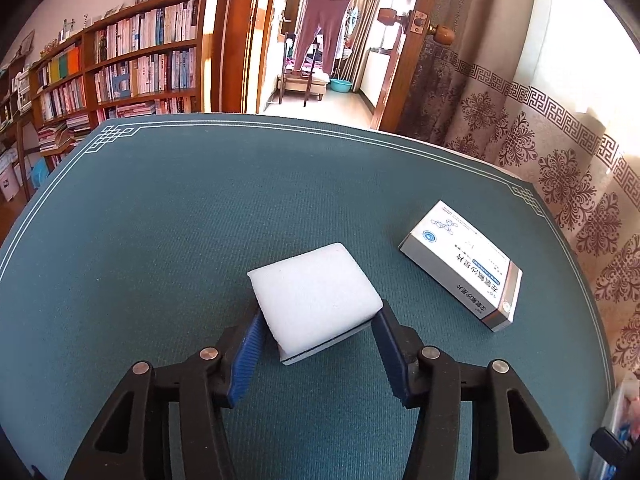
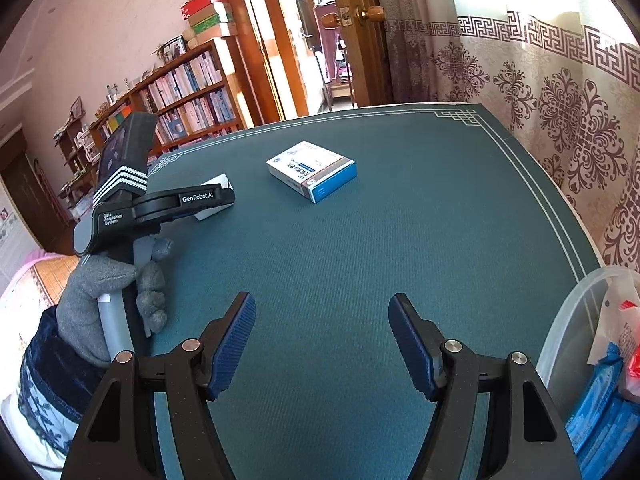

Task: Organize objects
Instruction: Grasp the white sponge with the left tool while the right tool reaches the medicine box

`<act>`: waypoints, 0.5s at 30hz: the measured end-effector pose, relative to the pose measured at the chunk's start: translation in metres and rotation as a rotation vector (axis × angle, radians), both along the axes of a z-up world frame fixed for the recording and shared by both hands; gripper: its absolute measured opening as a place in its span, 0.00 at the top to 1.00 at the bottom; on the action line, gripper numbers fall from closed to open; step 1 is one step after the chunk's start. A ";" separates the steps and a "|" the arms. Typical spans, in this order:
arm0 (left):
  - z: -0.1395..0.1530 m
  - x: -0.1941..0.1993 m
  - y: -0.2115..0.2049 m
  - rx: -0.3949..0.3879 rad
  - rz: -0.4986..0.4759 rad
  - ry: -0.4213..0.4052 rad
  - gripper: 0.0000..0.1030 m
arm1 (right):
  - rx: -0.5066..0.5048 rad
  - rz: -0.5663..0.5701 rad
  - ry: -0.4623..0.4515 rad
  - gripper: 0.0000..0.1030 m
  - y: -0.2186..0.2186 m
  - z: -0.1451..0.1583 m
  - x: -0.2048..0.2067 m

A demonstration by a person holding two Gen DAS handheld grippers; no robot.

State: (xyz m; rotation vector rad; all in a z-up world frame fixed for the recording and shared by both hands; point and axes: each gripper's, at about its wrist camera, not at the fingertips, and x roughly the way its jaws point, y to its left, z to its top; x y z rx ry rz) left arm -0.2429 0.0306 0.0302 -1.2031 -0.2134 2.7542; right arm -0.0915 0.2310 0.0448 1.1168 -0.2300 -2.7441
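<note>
Left hand-held gripper [image 1: 318, 322] is clamped on a white sponge [image 1: 316, 294] with a thin grey bottom layer, both blue pads [image 1: 248, 354] pressing its near sides; the sponge sits on the green mat of the bench [image 1: 168, 216], near the middle. No earlier frame, so only the grip itself is confirmed. In the right wrist view a grey-gloved hand [image 2: 108, 284] holds that tool by its handle, angled down toward the bench. Right hand-held gripper [image 2: 322, 340] is released, jaws wide apart, nothing between them, over bare mat. A clear plastic bin [image 2: 576, 320] with blue and red packets sits at the near right edge. Farther out, a white-and-blue medicine box [image 2: 312, 170] lies flat, apart from the sponge, nothing blocking it. Bookshelf [image 1: 132, 60] and patterned curtain [image 1: 560, 152] beyond.
</note>
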 end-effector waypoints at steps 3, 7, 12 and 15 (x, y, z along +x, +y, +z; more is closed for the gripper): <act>0.002 0.003 -0.002 0.017 -0.002 0.012 0.45 | 0.011 0.012 -0.003 0.32 -0.008 0.007 -0.021; 0.004 0.007 -0.001 0.001 0.005 0.036 0.45 | -0.019 0.042 -0.034 0.32 -0.013 0.006 -0.062; 0.004 0.007 -0.003 0.009 0.018 0.042 0.45 | -0.018 0.030 -0.069 0.32 -0.011 0.000 -0.121; 0.003 0.005 -0.008 0.031 0.031 0.034 0.45 | -0.004 -0.009 -0.077 0.32 -0.004 -0.001 -0.151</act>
